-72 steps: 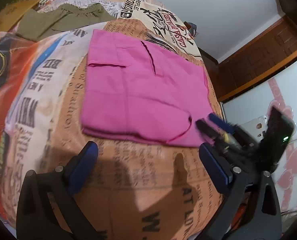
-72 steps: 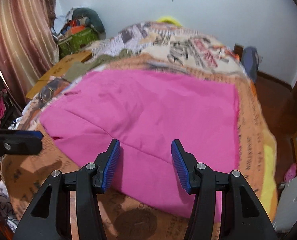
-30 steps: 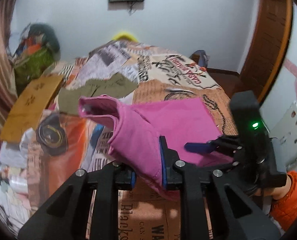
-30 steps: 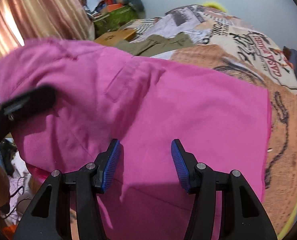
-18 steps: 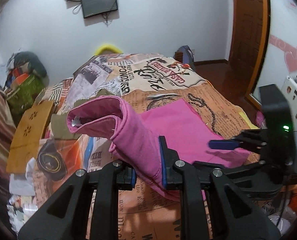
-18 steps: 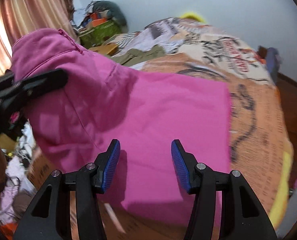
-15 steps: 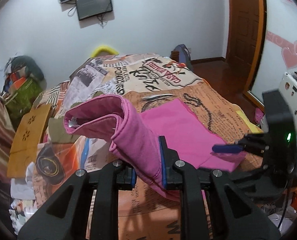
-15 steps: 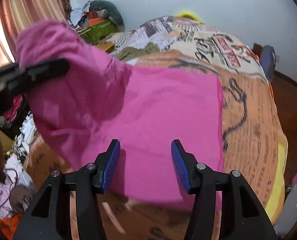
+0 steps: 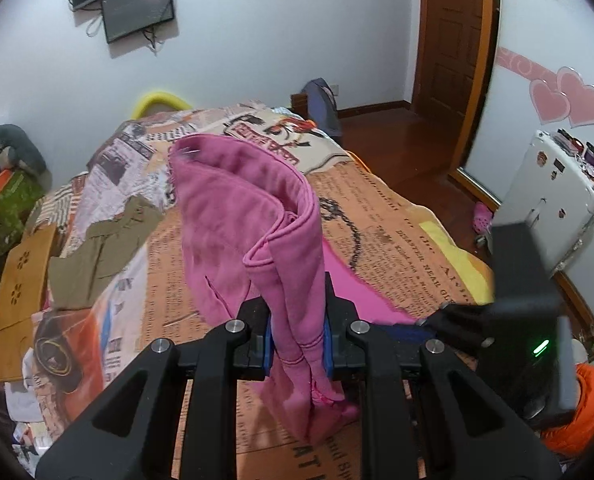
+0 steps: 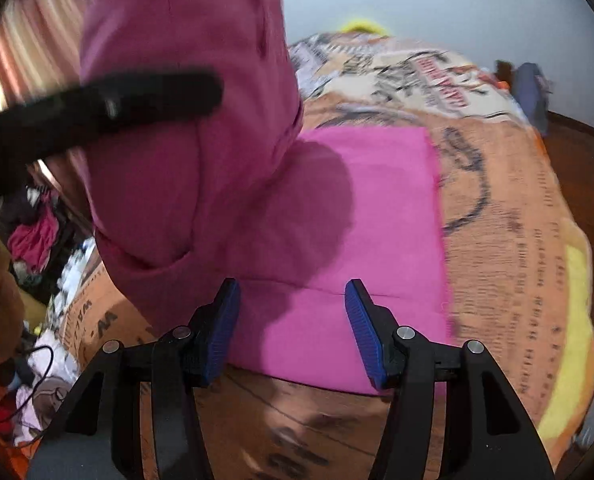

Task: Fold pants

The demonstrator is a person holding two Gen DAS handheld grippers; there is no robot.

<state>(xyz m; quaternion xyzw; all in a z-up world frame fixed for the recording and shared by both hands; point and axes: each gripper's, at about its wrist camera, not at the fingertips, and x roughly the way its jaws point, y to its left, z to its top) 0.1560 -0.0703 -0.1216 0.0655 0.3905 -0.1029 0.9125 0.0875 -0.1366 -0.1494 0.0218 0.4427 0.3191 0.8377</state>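
Above the bed (image 9: 417, 232), the left gripper (image 9: 297, 336) is clenched on a bunched edge of the pink pants (image 9: 253, 220), lifting that part while the rest lies flat on the newspaper-print cover. Beside it, the right gripper (image 10: 291, 330) hovers spread wide over the flat portion, grasping nothing. An olive garment (image 9: 97, 248) lies farther up the bed.

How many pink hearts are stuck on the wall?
2. One pink heart sits lower left of the bigger pink heart, side by side above the white cabinet in the left wrist view. More may hide past the picture's edge.
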